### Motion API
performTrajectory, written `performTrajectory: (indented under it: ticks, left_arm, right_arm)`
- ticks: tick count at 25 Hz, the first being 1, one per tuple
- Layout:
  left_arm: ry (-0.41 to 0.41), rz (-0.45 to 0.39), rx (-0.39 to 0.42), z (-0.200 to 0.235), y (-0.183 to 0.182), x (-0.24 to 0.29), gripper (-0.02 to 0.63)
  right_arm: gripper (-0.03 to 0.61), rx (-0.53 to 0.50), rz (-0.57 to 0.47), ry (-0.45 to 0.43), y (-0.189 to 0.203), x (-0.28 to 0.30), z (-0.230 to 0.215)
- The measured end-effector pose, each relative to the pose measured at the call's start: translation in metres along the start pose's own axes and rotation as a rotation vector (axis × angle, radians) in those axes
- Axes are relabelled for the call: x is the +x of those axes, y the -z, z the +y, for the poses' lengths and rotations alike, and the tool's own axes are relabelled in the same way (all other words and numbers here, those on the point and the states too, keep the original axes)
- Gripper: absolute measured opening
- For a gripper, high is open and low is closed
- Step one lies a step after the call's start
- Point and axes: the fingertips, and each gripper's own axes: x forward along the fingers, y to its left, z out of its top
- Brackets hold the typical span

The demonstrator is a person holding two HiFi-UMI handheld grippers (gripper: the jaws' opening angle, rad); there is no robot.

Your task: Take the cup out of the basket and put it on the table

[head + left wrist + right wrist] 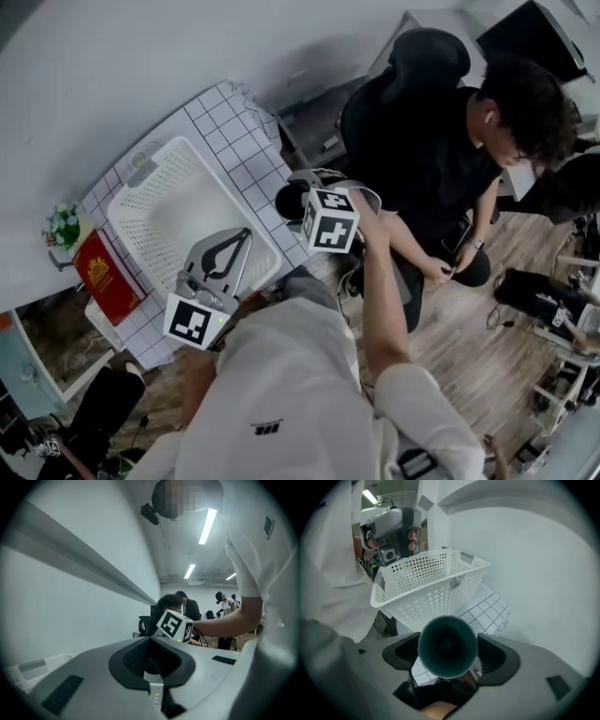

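In the head view the white perforated basket [131, 208] stands on the table with the checked cloth [239, 131]. My right gripper [292, 193] is shut on a dark teal cup [289, 201], which it holds past the basket's right rim at the cloth's edge. In the right gripper view the cup [447, 646] sits between the jaws with its mouth facing the camera, and the basket [436, 585] lies beyond it on the cloth [487, 611]. My left gripper [244, 234] is shut with nothing in it, over the basket's near corner. In its own view the left gripper [151, 641] points towards a bare wall.
A red booklet [105, 278] and a small potted plant [64, 225] sit left of the basket. A clear round container [141, 164] is at the basket's far corner. A person in black [441, 150] sits in a chair right of the table.
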Motion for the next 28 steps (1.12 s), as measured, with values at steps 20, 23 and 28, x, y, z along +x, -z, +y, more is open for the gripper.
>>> performTrajectory:
  ticks: [20,23,28]
  left_arm:
    - [0.018,0.075,0.007,0.008,0.016,0.004,0.011]
    - [0.017,0.083,0.005,0.008,0.017,0.005,0.011]
    - [0.023,0.087,0.012,0.007,0.017,0.004,0.011]
  right_arm:
    - [0.385,0.057,-0.025,-0.003,0.019,0.067,0.009]
    - [0.387,0.058,-0.036,-0.003,0.018,0.066,0.008]
    - [0.387,0.05,-0.048,-0.008,0.012,0.069,0.009]
